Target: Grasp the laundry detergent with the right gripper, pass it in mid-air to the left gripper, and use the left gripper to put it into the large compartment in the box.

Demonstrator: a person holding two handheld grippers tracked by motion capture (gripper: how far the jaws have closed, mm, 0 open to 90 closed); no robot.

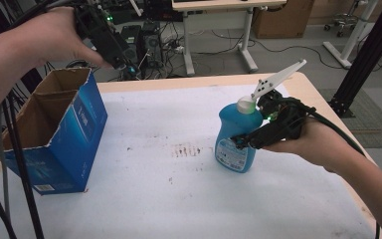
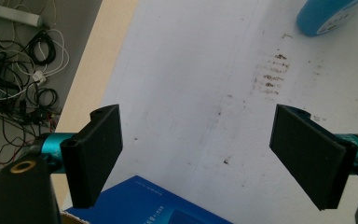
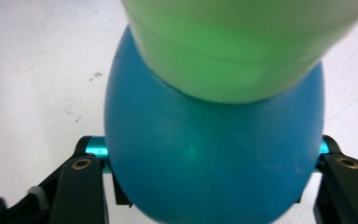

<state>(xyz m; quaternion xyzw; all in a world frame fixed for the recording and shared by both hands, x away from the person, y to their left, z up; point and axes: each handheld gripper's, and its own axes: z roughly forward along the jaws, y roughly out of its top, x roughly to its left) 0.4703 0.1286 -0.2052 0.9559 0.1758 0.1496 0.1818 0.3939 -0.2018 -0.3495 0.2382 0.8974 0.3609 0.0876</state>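
Your right gripper (image 1: 239, 141) is clamped on the blue bottle (image 1: 235, 139), its 2 jaws pressed to either side of the body below the pale cap (image 1: 246, 105). The bottle stands upright on the white table (image 1: 179, 199), right of centre. Its label (image 1: 229, 153) is too small to read. Your left gripper (image 2: 198, 156) hangs wide open above the open blue carton (image 1: 74, 144); the carton's printing is illegible.

Blue detergent bottle (image 1: 236, 142) with pale green cap (image 1: 246, 105); blue cardboard box (image 1: 59, 132), brown inside; white bench (image 1: 179, 199) with brown speckled stains.
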